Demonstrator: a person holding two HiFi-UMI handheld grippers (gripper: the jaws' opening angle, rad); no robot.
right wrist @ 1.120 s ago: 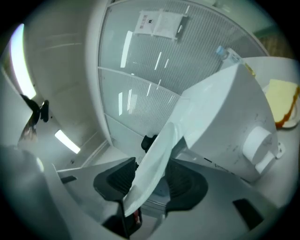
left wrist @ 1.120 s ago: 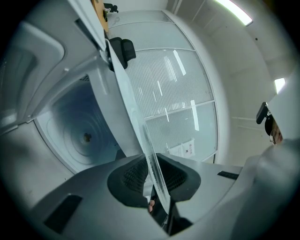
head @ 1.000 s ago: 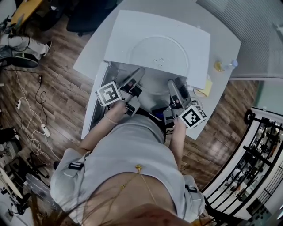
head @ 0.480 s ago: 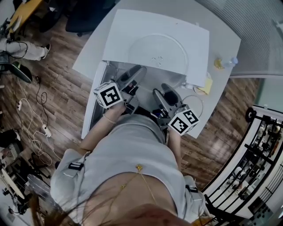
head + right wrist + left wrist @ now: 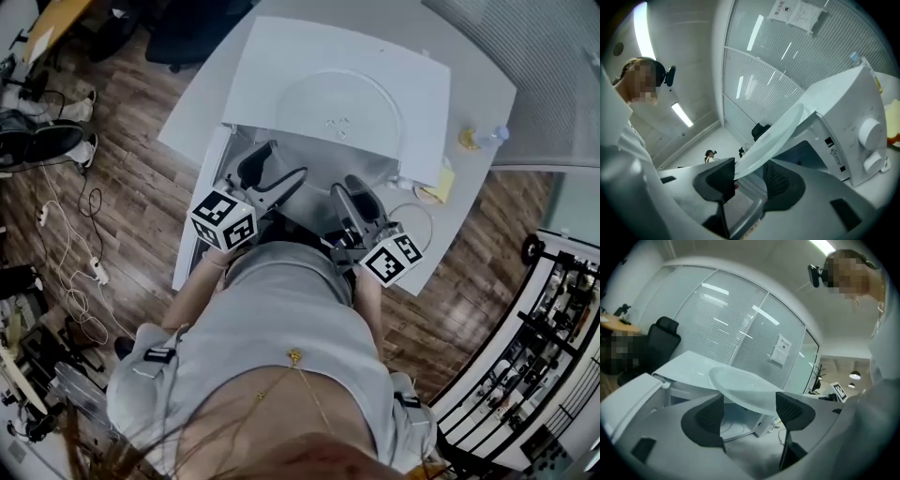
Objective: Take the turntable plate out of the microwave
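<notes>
Slippage is the main danger as I judge it. The turntable plate [image 5: 337, 103] now depends on a single hold at its near rim. The right gripper [image 5: 352, 190] has its jaws clamped on that rim and they have just been closing. The left gripper [image 5: 278, 167] has just been opening, and its jaws stand wide apart. The rim lies between them, but neither pad presses on it.

Smooth glass held by one edge, with most of its weight reaching away from the jaws, could pivot or slide free. If it did, it would probably drop onto the open door [image 5: 197, 225] at the left of the frame, or onto the wooden floor, and break. Swinging the plate sideways could also knock its far edge against the microwave [image 5: 281, 56].

The plate is already out of the cavity. In the head view it shows only as a faint round outline over the microwave's white top, in the upper middle of the frame. I cannot tell whether its far edge rests on that top or hangs clear of it.

Close up, the plate is a clear, slightly frosted disc with a shallow raised rim. It is thin at the edge and looks intact. The microwave stands on a white table [image 5: 469, 84].
</notes>
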